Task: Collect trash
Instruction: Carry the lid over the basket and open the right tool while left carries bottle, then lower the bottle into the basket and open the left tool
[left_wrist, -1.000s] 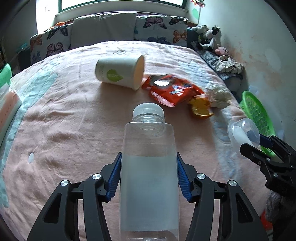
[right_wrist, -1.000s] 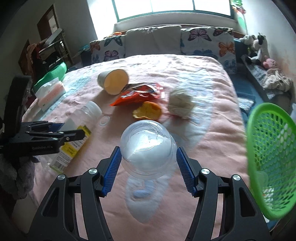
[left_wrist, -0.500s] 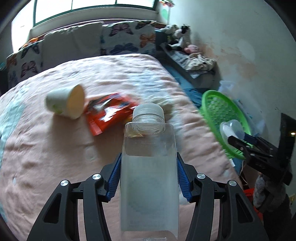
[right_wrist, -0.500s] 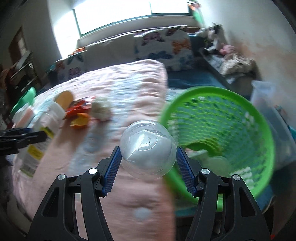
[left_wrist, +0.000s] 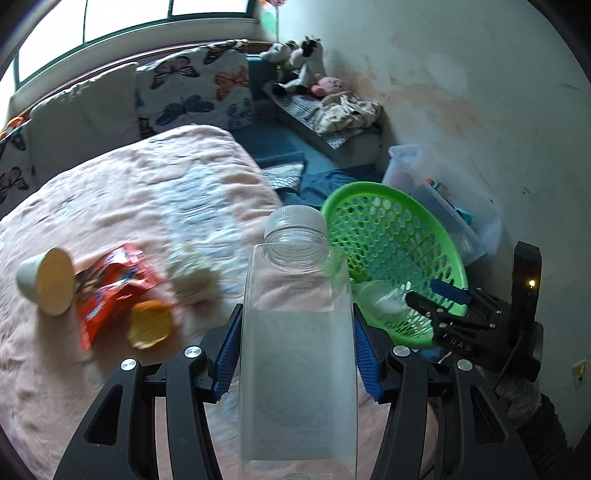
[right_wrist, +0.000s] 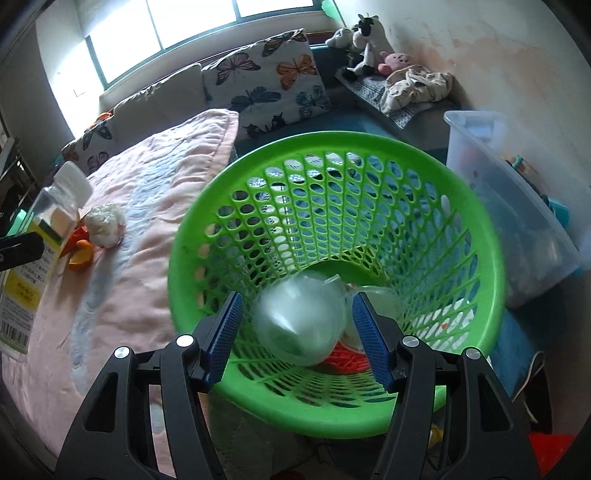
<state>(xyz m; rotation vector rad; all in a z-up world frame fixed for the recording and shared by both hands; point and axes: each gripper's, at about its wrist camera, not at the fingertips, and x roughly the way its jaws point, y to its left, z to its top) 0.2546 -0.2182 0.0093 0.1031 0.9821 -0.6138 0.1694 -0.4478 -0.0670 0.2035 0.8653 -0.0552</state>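
While your right gripper (right_wrist: 295, 332) hangs over the mouth of the green basket (right_wrist: 480, 229), its jaws are opening and the clear dome lid (right_wrist: 301, 321) sits between the blue pads with a visible gap on each side, blurred as if dropping, so you are at the release step for that piece. Your left gripper (left_wrist: 297, 354) is clenched on the clear plastic bottle (left_wrist: 297, 343), cap pointing away from you, carried above the edge of the pink bed (left_wrist: 110, 206) with the basket just beyond its cap. The next move, by my reading, is to clear your right gripper away from the rim and bring the bottle over the opening before you let go; the right gripper now sits at the basket's near edge, right where the bottle must pass, so mind a clash between the two. On the bed the paper cup (left_wrist: 46, 280) on its side, the red snack wrapper (left_wrist: 110, 284), the orange peel-like scrap (left_wrist: 149, 323) and the crumpled tissue (left_wrist: 192, 273) remain to be collected. A clear storage bin (right_wrist: 509, 206) stands just behind the basket by the wall, close enough that a loose toss could land wrong. The basket already holds other scraps at the bottom.
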